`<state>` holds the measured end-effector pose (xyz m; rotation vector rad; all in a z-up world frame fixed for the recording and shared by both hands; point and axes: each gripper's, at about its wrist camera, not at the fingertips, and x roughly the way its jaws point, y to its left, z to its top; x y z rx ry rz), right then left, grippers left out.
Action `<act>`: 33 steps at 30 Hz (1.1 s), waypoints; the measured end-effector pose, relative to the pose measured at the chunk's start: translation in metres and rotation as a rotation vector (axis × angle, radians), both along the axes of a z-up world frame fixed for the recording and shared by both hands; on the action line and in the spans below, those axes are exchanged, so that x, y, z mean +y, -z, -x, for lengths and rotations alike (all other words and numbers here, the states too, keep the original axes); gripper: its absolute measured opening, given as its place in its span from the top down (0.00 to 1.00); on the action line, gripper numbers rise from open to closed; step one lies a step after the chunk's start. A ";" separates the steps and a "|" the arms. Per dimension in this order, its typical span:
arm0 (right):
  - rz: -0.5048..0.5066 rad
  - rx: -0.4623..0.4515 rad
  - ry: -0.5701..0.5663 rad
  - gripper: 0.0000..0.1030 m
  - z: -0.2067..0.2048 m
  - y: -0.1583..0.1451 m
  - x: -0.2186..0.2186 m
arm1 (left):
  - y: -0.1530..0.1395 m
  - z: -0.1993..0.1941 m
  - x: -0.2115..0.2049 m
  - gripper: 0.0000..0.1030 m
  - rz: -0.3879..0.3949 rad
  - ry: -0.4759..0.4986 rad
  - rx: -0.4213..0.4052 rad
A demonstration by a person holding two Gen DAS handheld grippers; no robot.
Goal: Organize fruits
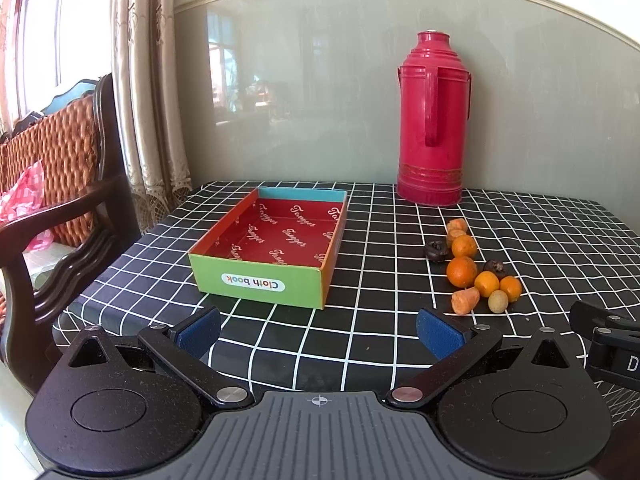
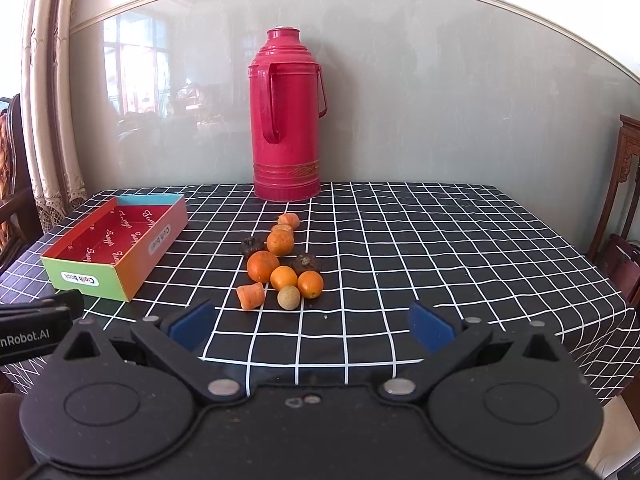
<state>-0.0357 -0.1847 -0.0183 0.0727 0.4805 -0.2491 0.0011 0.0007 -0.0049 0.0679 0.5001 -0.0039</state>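
Bright daylight enters from the window (image 1: 36,32) at far left, overexposed to white. The glossy wall panel (image 2: 400,100) mirrors the window panes as hazy glare. Shadows are soft. Fisheye curvature bends the edges; the corners darken. Focus is sharp.

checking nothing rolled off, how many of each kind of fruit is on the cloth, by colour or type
round orange citrus fruits: 4, the largest
carrot-like orange chunks: 3, the nearest
dark brown wrinkled fruits: 2, the left one
pale tan round fruit: 1
total: 10, all on the tablecloth; none in the cloth book box
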 end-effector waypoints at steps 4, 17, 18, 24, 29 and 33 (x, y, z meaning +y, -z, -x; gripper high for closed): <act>-0.002 0.000 0.000 0.05 0.000 0.001 0.000 | 0.001 0.001 -0.001 0.00 -0.001 0.000 0.000; -0.003 0.005 -0.003 0.05 0.000 0.001 0.000 | 0.001 0.000 -0.001 0.00 -0.001 0.000 0.001; -0.004 0.005 -0.002 0.06 0.000 0.000 0.000 | 0.001 0.001 -0.001 0.00 0.000 0.000 0.001; -0.004 0.004 -0.002 0.05 0.001 0.000 0.000 | 0.001 0.001 -0.001 0.00 -0.002 0.001 0.000; -0.005 0.006 -0.001 0.06 0.001 0.000 -0.001 | 0.000 0.000 -0.002 0.00 -0.002 0.002 0.002; -0.006 0.006 -0.001 0.05 0.001 0.000 -0.001 | 0.001 0.000 -0.001 0.00 -0.003 0.003 0.002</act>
